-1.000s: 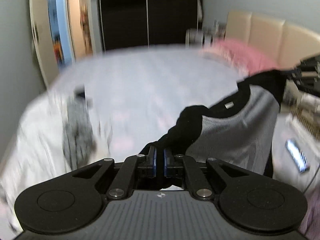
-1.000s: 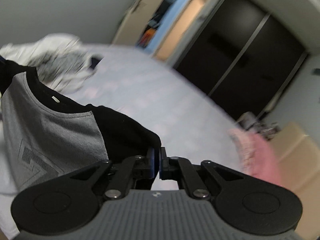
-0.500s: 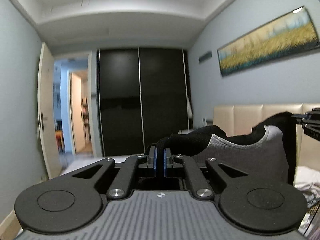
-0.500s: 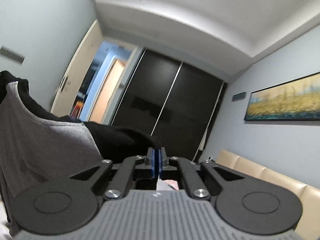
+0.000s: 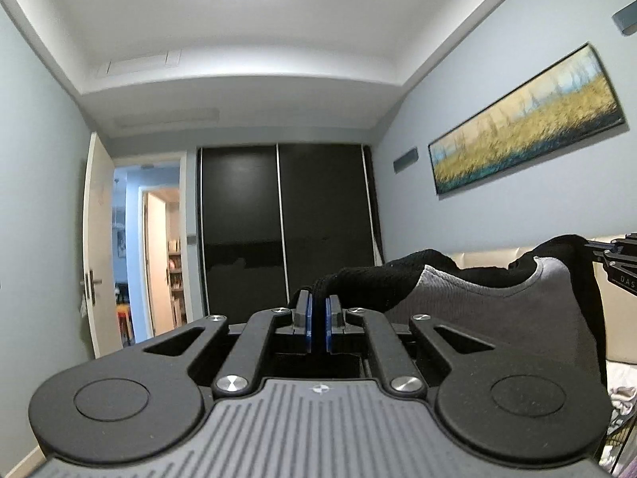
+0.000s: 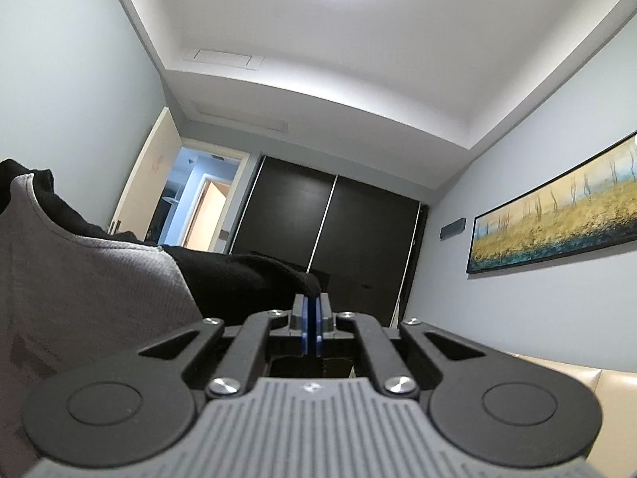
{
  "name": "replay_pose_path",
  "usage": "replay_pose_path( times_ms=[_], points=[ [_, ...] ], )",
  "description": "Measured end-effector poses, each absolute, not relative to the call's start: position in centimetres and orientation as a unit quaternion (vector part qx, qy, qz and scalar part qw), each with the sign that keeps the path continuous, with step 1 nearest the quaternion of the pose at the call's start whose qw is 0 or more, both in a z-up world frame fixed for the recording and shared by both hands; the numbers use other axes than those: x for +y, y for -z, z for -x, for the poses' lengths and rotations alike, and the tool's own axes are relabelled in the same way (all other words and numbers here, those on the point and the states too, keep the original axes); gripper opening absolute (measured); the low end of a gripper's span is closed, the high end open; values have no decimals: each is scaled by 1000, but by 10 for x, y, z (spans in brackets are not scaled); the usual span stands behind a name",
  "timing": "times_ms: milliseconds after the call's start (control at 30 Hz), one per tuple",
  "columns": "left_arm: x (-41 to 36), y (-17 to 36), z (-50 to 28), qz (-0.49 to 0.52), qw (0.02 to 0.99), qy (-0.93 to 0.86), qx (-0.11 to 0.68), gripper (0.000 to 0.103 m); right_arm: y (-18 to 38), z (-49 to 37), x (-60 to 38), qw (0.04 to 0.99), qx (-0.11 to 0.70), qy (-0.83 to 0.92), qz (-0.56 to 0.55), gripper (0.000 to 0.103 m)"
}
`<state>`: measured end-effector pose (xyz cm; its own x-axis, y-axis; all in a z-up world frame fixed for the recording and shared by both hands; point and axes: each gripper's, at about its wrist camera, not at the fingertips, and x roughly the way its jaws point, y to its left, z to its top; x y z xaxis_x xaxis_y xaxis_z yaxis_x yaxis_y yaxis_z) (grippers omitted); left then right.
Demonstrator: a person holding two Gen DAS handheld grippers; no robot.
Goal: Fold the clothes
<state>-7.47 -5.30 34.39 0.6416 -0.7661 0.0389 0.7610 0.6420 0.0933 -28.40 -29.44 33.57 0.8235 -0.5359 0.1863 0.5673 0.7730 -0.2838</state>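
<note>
A grey shirt with black sleeves and collar (image 5: 497,310) hangs stretched between my two grippers. My left gripper (image 5: 317,318) is shut on the black sleeve edge at the shirt's left shoulder. In the right wrist view my right gripper (image 6: 311,318) is shut on the other black shoulder of the shirt (image 6: 79,279), which hangs to its left. The right gripper's tip (image 5: 621,267) shows at the right edge of the left wrist view. Both grippers point up and forward, so the bed is hidden.
A black sliding wardrobe (image 5: 286,235) stands ahead, with an open doorway (image 5: 151,255) and white door (image 5: 97,247) to its left. A long painting (image 5: 525,127) hangs on the right wall above a beige headboard (image 6: 597,378). Crumpled cloth (image 5: 621,398) lies low at the right.
Both grippers have tilted and risen from facing the bed to facing the ceiling and wardrobe, lifting the shirt with them. Both stay shut on it.
</note>
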Motion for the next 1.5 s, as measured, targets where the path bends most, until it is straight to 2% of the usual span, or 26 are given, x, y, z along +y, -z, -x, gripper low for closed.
replay_pose_path(
  times_ms=[133,267,567,833,1167,1300,1400,1500],
  points=[
    [-80,-311,34,-58,909,411,27,4,-312,246,-315,947,0,289,143,4],
    [-120,-261,-12,-91,908,396,105,4,-263,200,-345,946,71,290,124,4],
    [-192,-175,-103,-136,895,381,190,4,-161,96,-426,928,214,294,84,4],
    [-255,-97,-181,-176,876,365,262,5,-92,9,-485,907,283,305,58,4],
    [-308,22,-242,-218,836,349,362,5,35,-81,-531,871,396,290,27,5],
    [-315,49,-251,-219,826,347,387,5,68,-95,-541,858,429,280,19,5],
    [-316,55,-254,-215,822,350,393,10,85,-99,-547,852,446,274,13,5],
    [-313,53,-258,-205,819,358,400,15,87,-99,-552,849,454,271,11,12]
  ],
)
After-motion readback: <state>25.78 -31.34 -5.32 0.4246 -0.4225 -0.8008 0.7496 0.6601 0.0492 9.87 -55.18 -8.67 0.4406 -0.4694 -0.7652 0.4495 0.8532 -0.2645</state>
